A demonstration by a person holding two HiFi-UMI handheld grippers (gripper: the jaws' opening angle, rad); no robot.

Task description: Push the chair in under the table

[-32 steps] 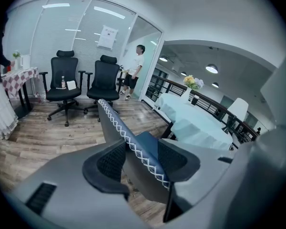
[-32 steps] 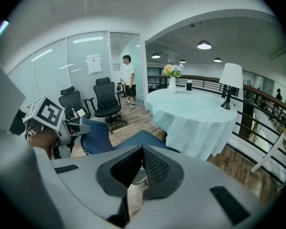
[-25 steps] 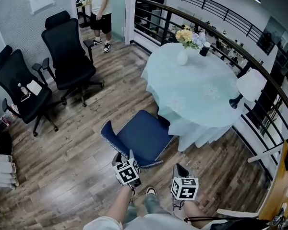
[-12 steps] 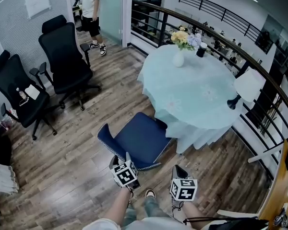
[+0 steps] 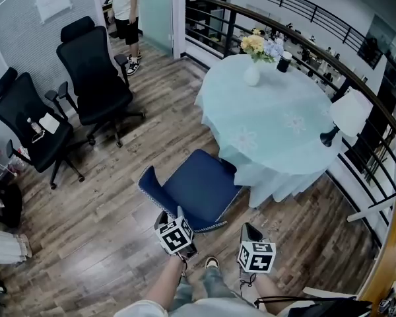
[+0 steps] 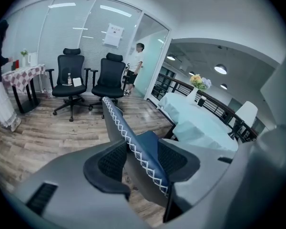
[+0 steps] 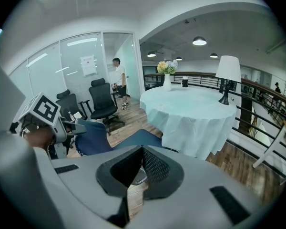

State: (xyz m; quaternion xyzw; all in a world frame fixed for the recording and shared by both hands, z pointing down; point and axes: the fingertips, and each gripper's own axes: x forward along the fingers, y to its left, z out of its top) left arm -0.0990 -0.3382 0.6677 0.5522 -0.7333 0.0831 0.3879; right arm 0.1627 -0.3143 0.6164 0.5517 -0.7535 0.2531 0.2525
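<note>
A blue upholstered chair stands on the wood floor with its seat front touching the hanging cloth of the round table. Its backrest faces me. My left gripper is shut on the backrest's top edge; in the left gripper view the white-stitched blue edge runs between the jaws of that gripper. My right gripper hovers to the right of the backrest's corner. In the right gripper view its jaws meet with nothing between them, and the chair lies below to the left.
Two black office chairs stand at the left wall. On the table are a flower vase, a dark cup and a white lamp. A curved railing runs behind it. A person stands by the glass door.
The head view has swayed slightly. Chair and both grippers keep the same places relative to each other. The person at the back has stepped a little to the left.
</note>
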